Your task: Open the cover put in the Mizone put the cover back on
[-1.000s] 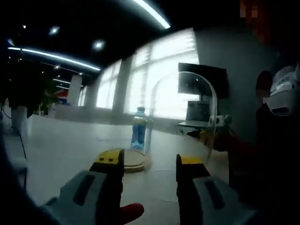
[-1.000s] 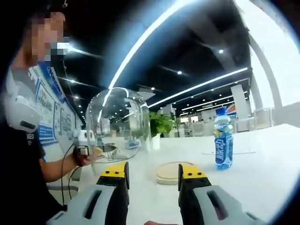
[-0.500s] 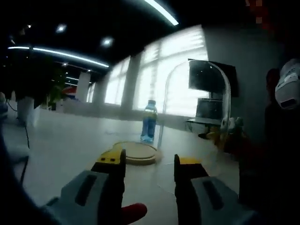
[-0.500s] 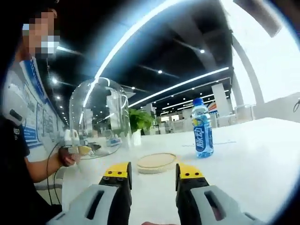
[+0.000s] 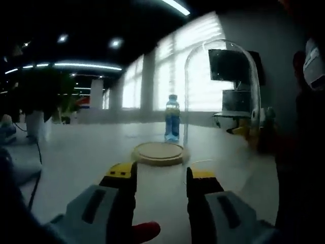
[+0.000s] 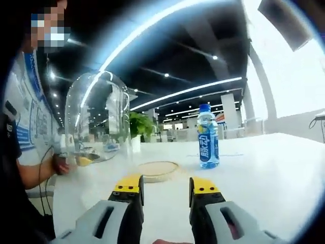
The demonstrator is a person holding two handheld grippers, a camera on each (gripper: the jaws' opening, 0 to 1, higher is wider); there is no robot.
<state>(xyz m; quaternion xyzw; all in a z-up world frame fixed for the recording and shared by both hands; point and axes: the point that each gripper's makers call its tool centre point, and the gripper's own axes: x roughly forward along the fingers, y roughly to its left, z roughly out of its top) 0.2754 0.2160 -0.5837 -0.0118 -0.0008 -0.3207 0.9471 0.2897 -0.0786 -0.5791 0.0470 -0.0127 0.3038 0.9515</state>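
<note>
On the white worktop (image 6: 264, 168) the clear glass dome cover (image 6: 96, 119) is already off, held up beside the round wooden base (image 6: 157, 169), and the blue Mizone bottle (image 6: 207, 136) stands upright just behind that base, not yet on it. Both the left claw (image 5: 160, 174) and the right claw (image 6: 165, 185) are spread and hold nothing, so the step in hand is probably gripping the bottle; a mid-body pinch should keep it upright. Its label is too blurred to read.
</note>
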